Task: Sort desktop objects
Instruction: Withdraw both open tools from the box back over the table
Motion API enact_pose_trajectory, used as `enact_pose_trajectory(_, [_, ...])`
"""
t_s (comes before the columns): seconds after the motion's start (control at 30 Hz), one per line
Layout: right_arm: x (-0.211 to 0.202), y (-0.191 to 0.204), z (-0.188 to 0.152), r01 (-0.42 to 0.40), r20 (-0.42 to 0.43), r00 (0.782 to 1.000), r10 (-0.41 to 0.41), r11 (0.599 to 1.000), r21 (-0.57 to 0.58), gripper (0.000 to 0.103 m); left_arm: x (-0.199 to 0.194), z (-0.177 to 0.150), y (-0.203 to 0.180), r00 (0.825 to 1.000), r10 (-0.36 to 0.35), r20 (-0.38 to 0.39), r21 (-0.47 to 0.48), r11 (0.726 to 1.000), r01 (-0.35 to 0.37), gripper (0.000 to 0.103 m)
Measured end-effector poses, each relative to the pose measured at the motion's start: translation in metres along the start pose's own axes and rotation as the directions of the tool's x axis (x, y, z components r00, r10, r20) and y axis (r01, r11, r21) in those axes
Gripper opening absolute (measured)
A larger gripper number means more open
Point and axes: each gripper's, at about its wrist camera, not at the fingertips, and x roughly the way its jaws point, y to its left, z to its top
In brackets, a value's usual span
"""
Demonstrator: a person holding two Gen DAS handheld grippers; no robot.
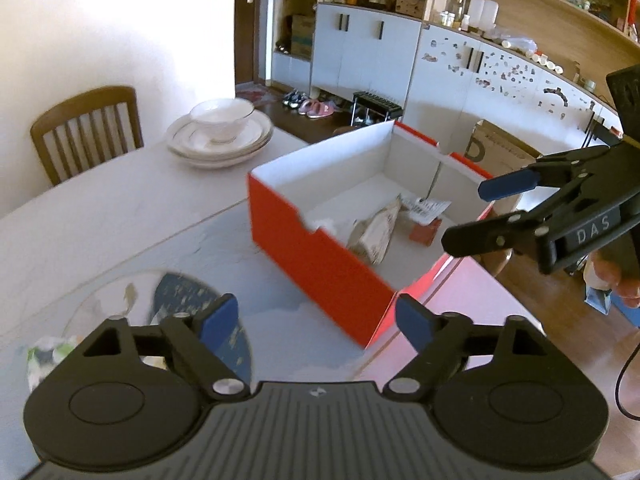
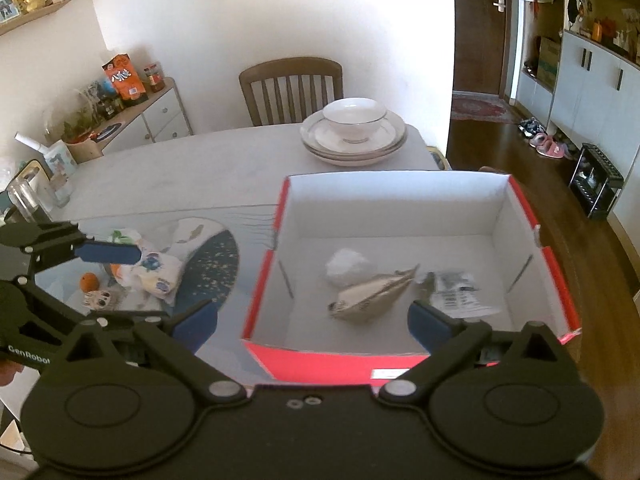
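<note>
A red box with a white inside (image 1: 320, 264) (image 2: 312, 360) stands on the table. In it lie a white crumpled ball (image 2: 348, 268), a tan crumpled packet (image 2: 372, 294) (image 1: 374, 236) and a clear wrapper with a barcode (image 2: 456, 294) (image 1: 426, 206). My left gripper (image 1: 316, 316) (image 2: 124, 282) hovers open and empty just left of the box. My right gripper (image 2: 312, 322) (image 1: 478, 214) is open and empty over the box's near wall. Left of the box, on a round blue mat (image 2: 212, 268), lie a patterned tissue pack (image 2: 156, 276), a small orange (image 2: 89, 282) and a little toy figure (image 2: 98, 300).
Stacked plates with a bowl on top (image 2: 354, 132) (image 1: 220, 136) sit at the table's far edge, with a wooden chair (image 2: 292, 88) behind. A drinking glass (image 2: 24, 200) stands at the far left. Right of the box the table ends over wooden floor (image 2: 580, 240).
</note>
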Motion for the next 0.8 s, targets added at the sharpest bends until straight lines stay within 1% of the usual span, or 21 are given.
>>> enact_pose_trajectory(0.17, [0.007,0.030,-0.003,0.001,-0.003,1.000,-0.001,1.000,-0.014,0.102,-0.015,-0.023,0.026,1.000,0.011,0.002,-0.023,1.000,-0.011,0.091])
enact_pose_trajectory(0.2, [0.010,0.037,-0.004,0.001,-0.006,1.000,-0.002,1.000,-0.018,0.102,-0.019,-0.029,0.033,1.000,0.013,0.001,-0.029,1.000,-0.013,0.093])
enact_pose_trajectory(0.23, [0.012,0.042,-0.005,0.001,-0.008,1.000,-0.002,1.000,-0.021,0.102,-0.022,-0.035,0.039,1.000,0.017,-0.001,-0.033,0.999,-0.017,0.100])
enact_pose_trajectory(0.27, [0.015,0.048,-0.005,0.000,-0.011,1.000,-0.001,1.000,-0.023,0.102,-0.025,-0.040,0.044,1.000,0.022,0.000,-0.038,0.999,-0.022,0.103])
enact_pose_trajectory(0.5, [0.033,0.088,-0.007,-0.003,-0.023,1.000,0.003,1.000,-0.030,0.102,-0.040,-0.072,0.082,0.999,0.040,-0.029,-0.092,0.995,-0.043,0.103])
enact_pose_trajectory(0.8, [0.069,0.130,-0.003,0.003,-0.050,0.999,-0.006,0.999,-0.048,0.102,-0.046,-0.107,0.114,0.994,0.087,-0.066,-0.072,0.993,-0.092,0.103])
